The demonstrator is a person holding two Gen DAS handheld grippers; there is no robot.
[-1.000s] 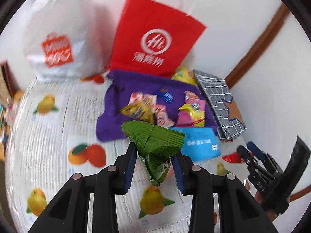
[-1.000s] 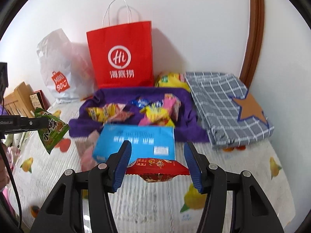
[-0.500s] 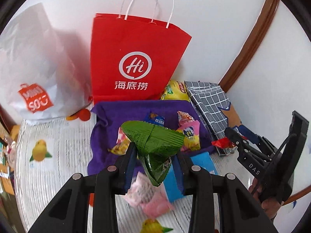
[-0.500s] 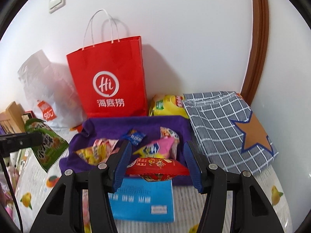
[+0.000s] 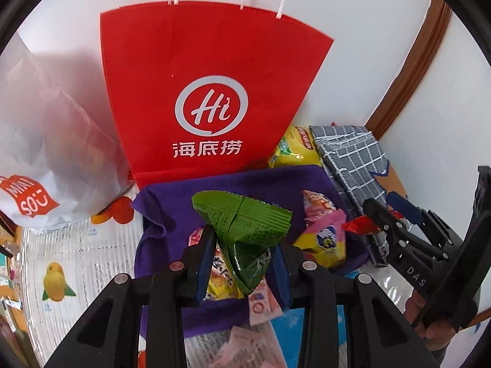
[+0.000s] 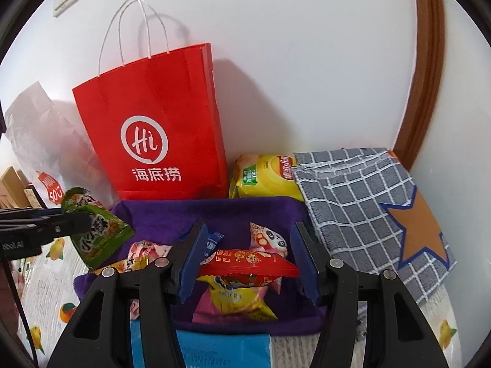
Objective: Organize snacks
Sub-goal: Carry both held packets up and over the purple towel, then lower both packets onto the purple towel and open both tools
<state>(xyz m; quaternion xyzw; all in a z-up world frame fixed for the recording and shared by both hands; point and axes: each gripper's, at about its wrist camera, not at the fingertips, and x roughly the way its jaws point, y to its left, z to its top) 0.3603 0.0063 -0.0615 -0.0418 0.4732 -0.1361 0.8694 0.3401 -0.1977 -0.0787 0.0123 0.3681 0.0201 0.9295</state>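
My left gripper point(image 5: 242, 266) is shut on a green snack packet point(image 5: 245, 227), held above the purple cloth tray point(image 5: 172, 202). My right gripper point(image 6: 248, 266) is shut on a flat red snack packet point(image 6: 245, 263), over the same purple tray point(image 6: 214, 211). Several small packets lie in the tray, among them a pink and yellow one point(image 5: 325, 239) and a panda-print one point(image 6: 267, 239). In the right wrist view the left gripper point(image 6: 76, 224) enters from the left with its green packet point(image 6: 98, 233). In the left wrist view the right gripper point(image 5: 383, 214) shows at the right with its red packet point(image 5: 359, 225).
A tall red paper bag point(image 5: 211, 98) stands against the wall behind the tray, with a white plastic bag point(image 5: 46, 141) to its left. A yellow chips bag point(image 6: 267, 178) and a grey checked cloth point(image 6: 368, 196) lie at the right. A blue flat pack point(image 6: 221, 349) lies in front.
Both grippers have moved forward toward the wall with their packets held; the red bag and purple tray now loom larger, and the blue pack has slid under the lower edge.
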